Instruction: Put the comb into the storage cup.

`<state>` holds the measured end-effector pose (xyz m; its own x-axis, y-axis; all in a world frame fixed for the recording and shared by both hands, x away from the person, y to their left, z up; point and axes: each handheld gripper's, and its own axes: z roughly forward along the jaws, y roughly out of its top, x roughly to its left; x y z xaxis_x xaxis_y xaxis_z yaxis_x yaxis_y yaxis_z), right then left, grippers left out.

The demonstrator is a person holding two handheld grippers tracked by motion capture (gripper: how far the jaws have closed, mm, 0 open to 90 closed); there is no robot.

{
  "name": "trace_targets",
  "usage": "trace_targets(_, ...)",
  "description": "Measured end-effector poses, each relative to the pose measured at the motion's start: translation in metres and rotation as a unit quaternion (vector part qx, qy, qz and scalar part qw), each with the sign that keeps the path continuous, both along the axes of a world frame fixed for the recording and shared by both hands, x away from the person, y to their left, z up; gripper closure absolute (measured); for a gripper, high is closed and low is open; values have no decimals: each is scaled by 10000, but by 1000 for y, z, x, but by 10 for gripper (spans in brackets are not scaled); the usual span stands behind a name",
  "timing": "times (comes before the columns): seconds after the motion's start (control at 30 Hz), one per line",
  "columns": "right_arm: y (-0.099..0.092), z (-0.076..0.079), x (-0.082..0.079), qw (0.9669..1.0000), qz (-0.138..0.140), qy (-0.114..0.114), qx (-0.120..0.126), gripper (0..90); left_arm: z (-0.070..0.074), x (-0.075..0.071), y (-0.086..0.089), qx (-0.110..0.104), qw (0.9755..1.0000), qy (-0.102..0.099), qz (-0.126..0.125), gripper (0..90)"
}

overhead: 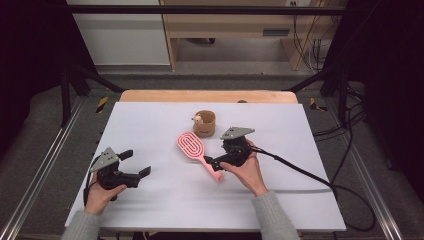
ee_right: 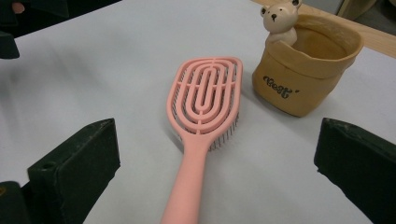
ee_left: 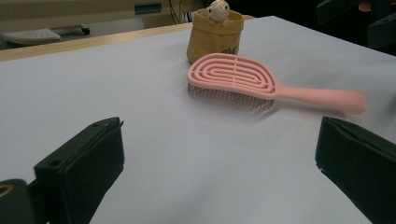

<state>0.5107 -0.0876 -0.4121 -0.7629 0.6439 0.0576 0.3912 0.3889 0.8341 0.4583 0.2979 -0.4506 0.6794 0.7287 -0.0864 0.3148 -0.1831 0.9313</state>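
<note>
Pink hairbrush (ee_right: 201, 121) lies between the wide-apart jaws.

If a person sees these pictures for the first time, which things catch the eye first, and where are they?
The pink hairbrush stands out first: it lies bristles down near the middle of the white table, its handle between the open fingers of the right gripper. Just behind it stands a tan cup with a small bear figure on its rim. The left gripper rests open at the left.
</note>
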Motion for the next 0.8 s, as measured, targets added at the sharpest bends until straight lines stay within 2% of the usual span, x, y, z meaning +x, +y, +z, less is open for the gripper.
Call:
trace_targets(0.6, 6, -9, 9, 9999, -63, 89, -48, 6, 0, 0, 0, 8, 10000, 6, 6, 10)
trace_targets(0.8, 7, -10, 11, 10000, -73, 66, 5, 5, 0, 0, 0, 5, 10000, 7, 9, 10)
